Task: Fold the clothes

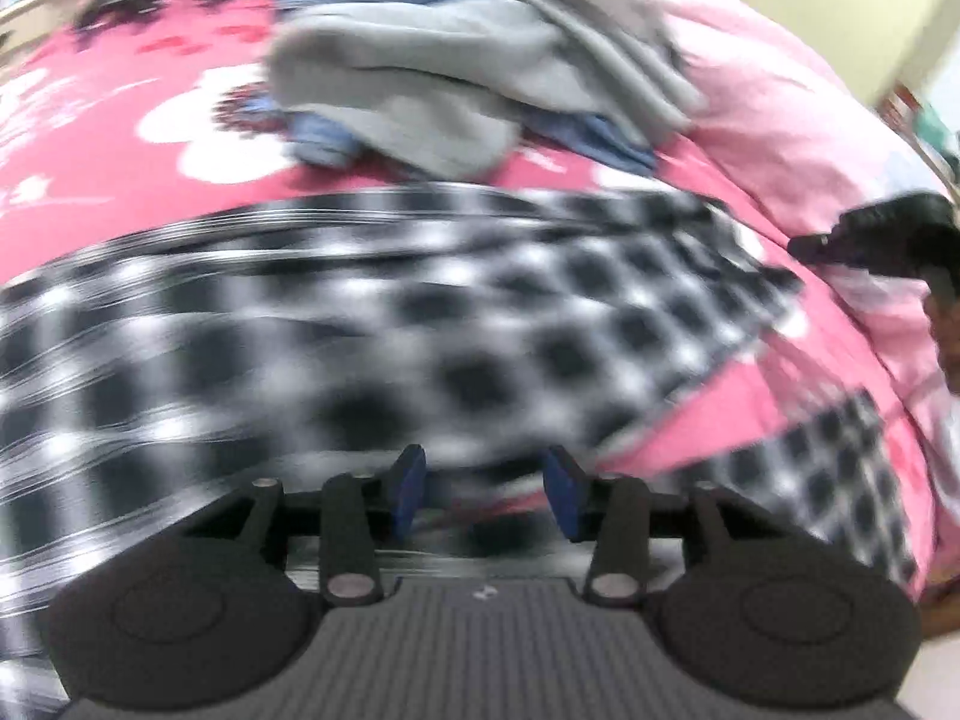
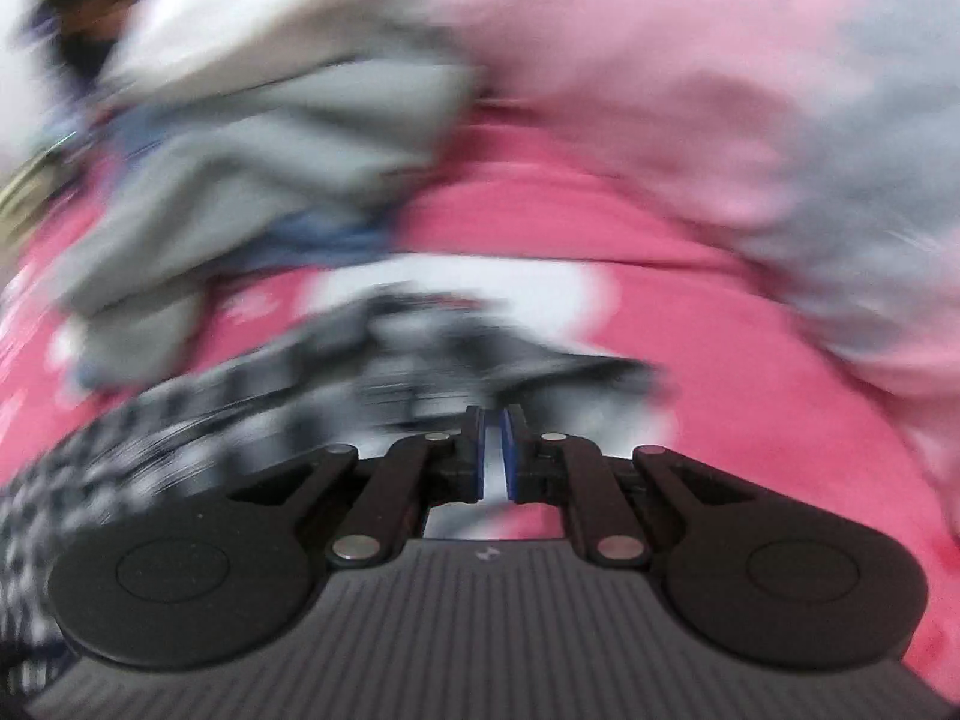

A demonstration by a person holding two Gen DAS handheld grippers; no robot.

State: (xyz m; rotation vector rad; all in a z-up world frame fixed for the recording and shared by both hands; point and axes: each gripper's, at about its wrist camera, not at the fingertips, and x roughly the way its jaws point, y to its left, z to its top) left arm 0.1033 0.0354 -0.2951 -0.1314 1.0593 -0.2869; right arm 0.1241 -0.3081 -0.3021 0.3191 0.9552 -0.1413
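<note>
Your left gripper, jaws parted and empty, hangs at the near edge of the checked shirt, spread left-to-right across the bed, while your right gripper seems, through blur, clenched on its fabric.

Left wrist view: low and close above the checkered garment, facing far across the pink bedspread toward the grey clothes pile. Right wrist view: equally low, heavily blurred, facing the same pile. Both share pile, garment and bedspread.
</note>
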